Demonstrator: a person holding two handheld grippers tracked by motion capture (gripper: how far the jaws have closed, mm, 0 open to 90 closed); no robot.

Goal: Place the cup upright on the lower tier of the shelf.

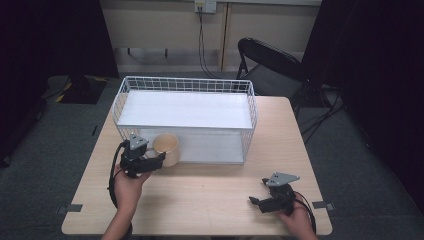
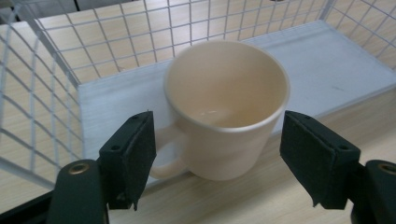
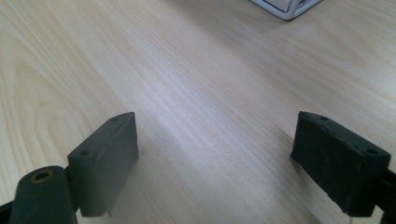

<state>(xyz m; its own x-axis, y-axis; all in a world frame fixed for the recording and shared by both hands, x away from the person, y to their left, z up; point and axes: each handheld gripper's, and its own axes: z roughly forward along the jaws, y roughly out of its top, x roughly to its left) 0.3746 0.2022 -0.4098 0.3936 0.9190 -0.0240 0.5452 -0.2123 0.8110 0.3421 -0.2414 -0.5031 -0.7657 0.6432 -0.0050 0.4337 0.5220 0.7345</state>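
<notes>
Glossy ceramic-looking mug (image 2: 224, 112) — white wire basket (image 1: 120, 100) — on a matt wood-grain table (image 3: 196, 74).

Both grippers, the left gripper (image 1: 150, 161) and the right gripper (image 1: 260, 199), are showing black bodies, blocky black jaws, grey three-cornered top plates and trailing black cables (brass-coloured screw holes at the jaw bases).

A white wire basket (image 1: 185, 117) stands on the wooden bench (image 1: 210, 190). A cream mug (image 1: 167, 149) sits just outside the basket's near wall, at its left end. The left gripper (image 1: 156, 161) reaches toward the mug from the near side. The right gripper (image 1: 257, 196) rests low over the bench's near right part, well apart from the basket. A black folding chair (image 1: 267, 62) stands behind the bench.
</notes>
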